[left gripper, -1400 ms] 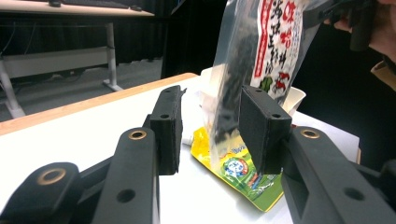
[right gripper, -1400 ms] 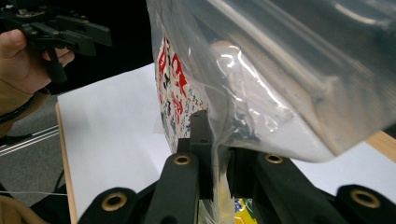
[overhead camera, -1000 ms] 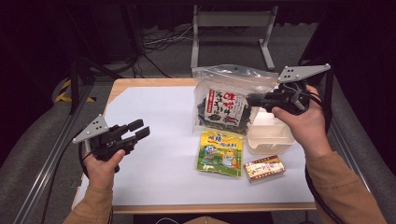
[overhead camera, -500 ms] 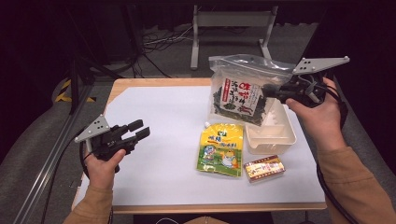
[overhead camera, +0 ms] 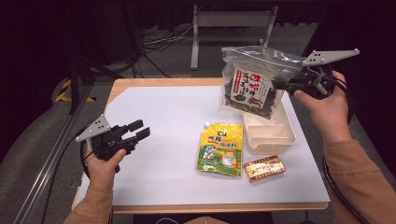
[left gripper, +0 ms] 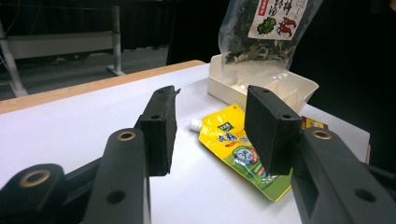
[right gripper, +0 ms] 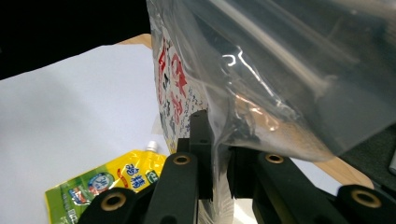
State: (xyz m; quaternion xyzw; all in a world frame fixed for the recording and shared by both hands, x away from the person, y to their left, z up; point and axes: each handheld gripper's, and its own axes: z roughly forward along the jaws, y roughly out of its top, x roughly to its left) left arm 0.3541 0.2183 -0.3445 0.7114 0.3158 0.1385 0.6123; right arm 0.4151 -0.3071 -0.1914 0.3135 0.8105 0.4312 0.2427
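Up at the right, the right gripper (overhead camera: 286,85) is clamped on the edge of a clear plastic bag of dried seaweed (overhead camera: 252,86), with its jaws pinching the film between them, as the right gripper view shows close up. The bag hangs in the air above the far end of the white tray (overhead camera: 270,135), clear of the table (overhead camera: 163,112). On the white surface just left of the tray lies a yellow spouted pouch (overhead camera: 220,149), and a small red and gold box (overhead camera: 265,168) sits just in front of the tray. The left gripper (overhead camera: 138,129) hovers low over the left part of the table, well apart from these things, with its jaws parted and nothing between them.
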